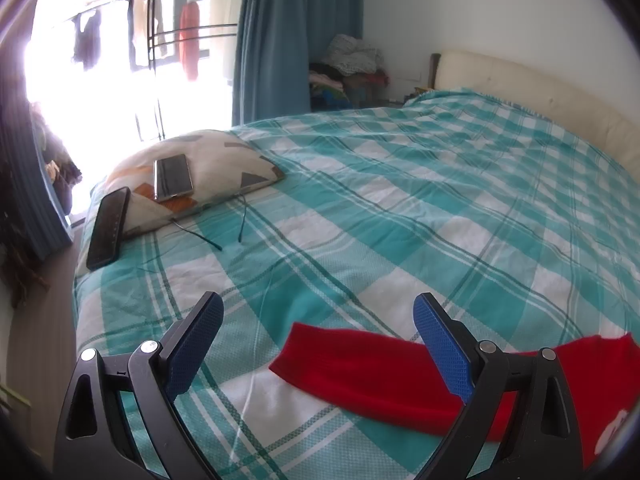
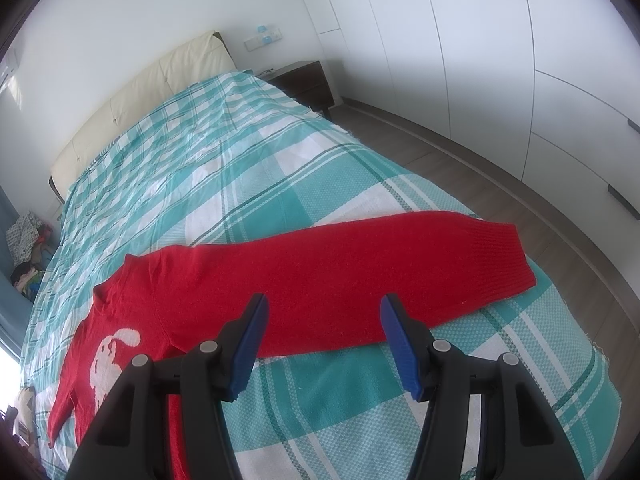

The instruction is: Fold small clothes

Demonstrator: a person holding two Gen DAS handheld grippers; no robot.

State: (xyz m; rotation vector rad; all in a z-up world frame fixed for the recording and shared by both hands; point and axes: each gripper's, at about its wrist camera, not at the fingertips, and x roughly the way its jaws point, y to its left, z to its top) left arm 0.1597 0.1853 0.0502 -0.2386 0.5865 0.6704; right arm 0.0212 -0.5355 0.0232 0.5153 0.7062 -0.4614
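In the left wrist view we hold the left gripper (image 1: 318, 320) low over the bed (image 1: 400, 200), its blue pads (image 1: 442, 344) spread wide apart with nothing between them. The red sweater (image 1: 360, 376) lies flat on the teal-and-white plaid cover at the near right; one sleeve reaches left, its cuff ending between the two fingers, and the right finger hides part of it. At the far left a patterned pillow (image 1: 208, 168) sits near the bed's edge with a phone (image 1: 173, 178) on top and a dark flat device (image 1: 108, 227) leaning against its near side. Two thin cords (image 1: 244, 216) trail from under the pillow. Beyond stand a blue curtain (image 1: 272, 40), a bright window with hanging laundry (image 1: 189, 40), a heap of clothes (image 1: 352, 56) in the corner and a cream headboard (image 1: 520, 92) at the far right.

In the right wrist view we see the right gripper (image 2: 324, 330) likewise agape and empty, just above the sweater (image 2: 320, 280). The other sleeve stretches right toward the bed's edge, its ribbed cuff (image 2: 500, 260) at the far right. The body, with a white animal figure (image 2: 108, 360), lies at the near left. A nightstand (image 2: 308, 84) and white wardrobe doors (image 2: 480, 60) stand beyond the bed.
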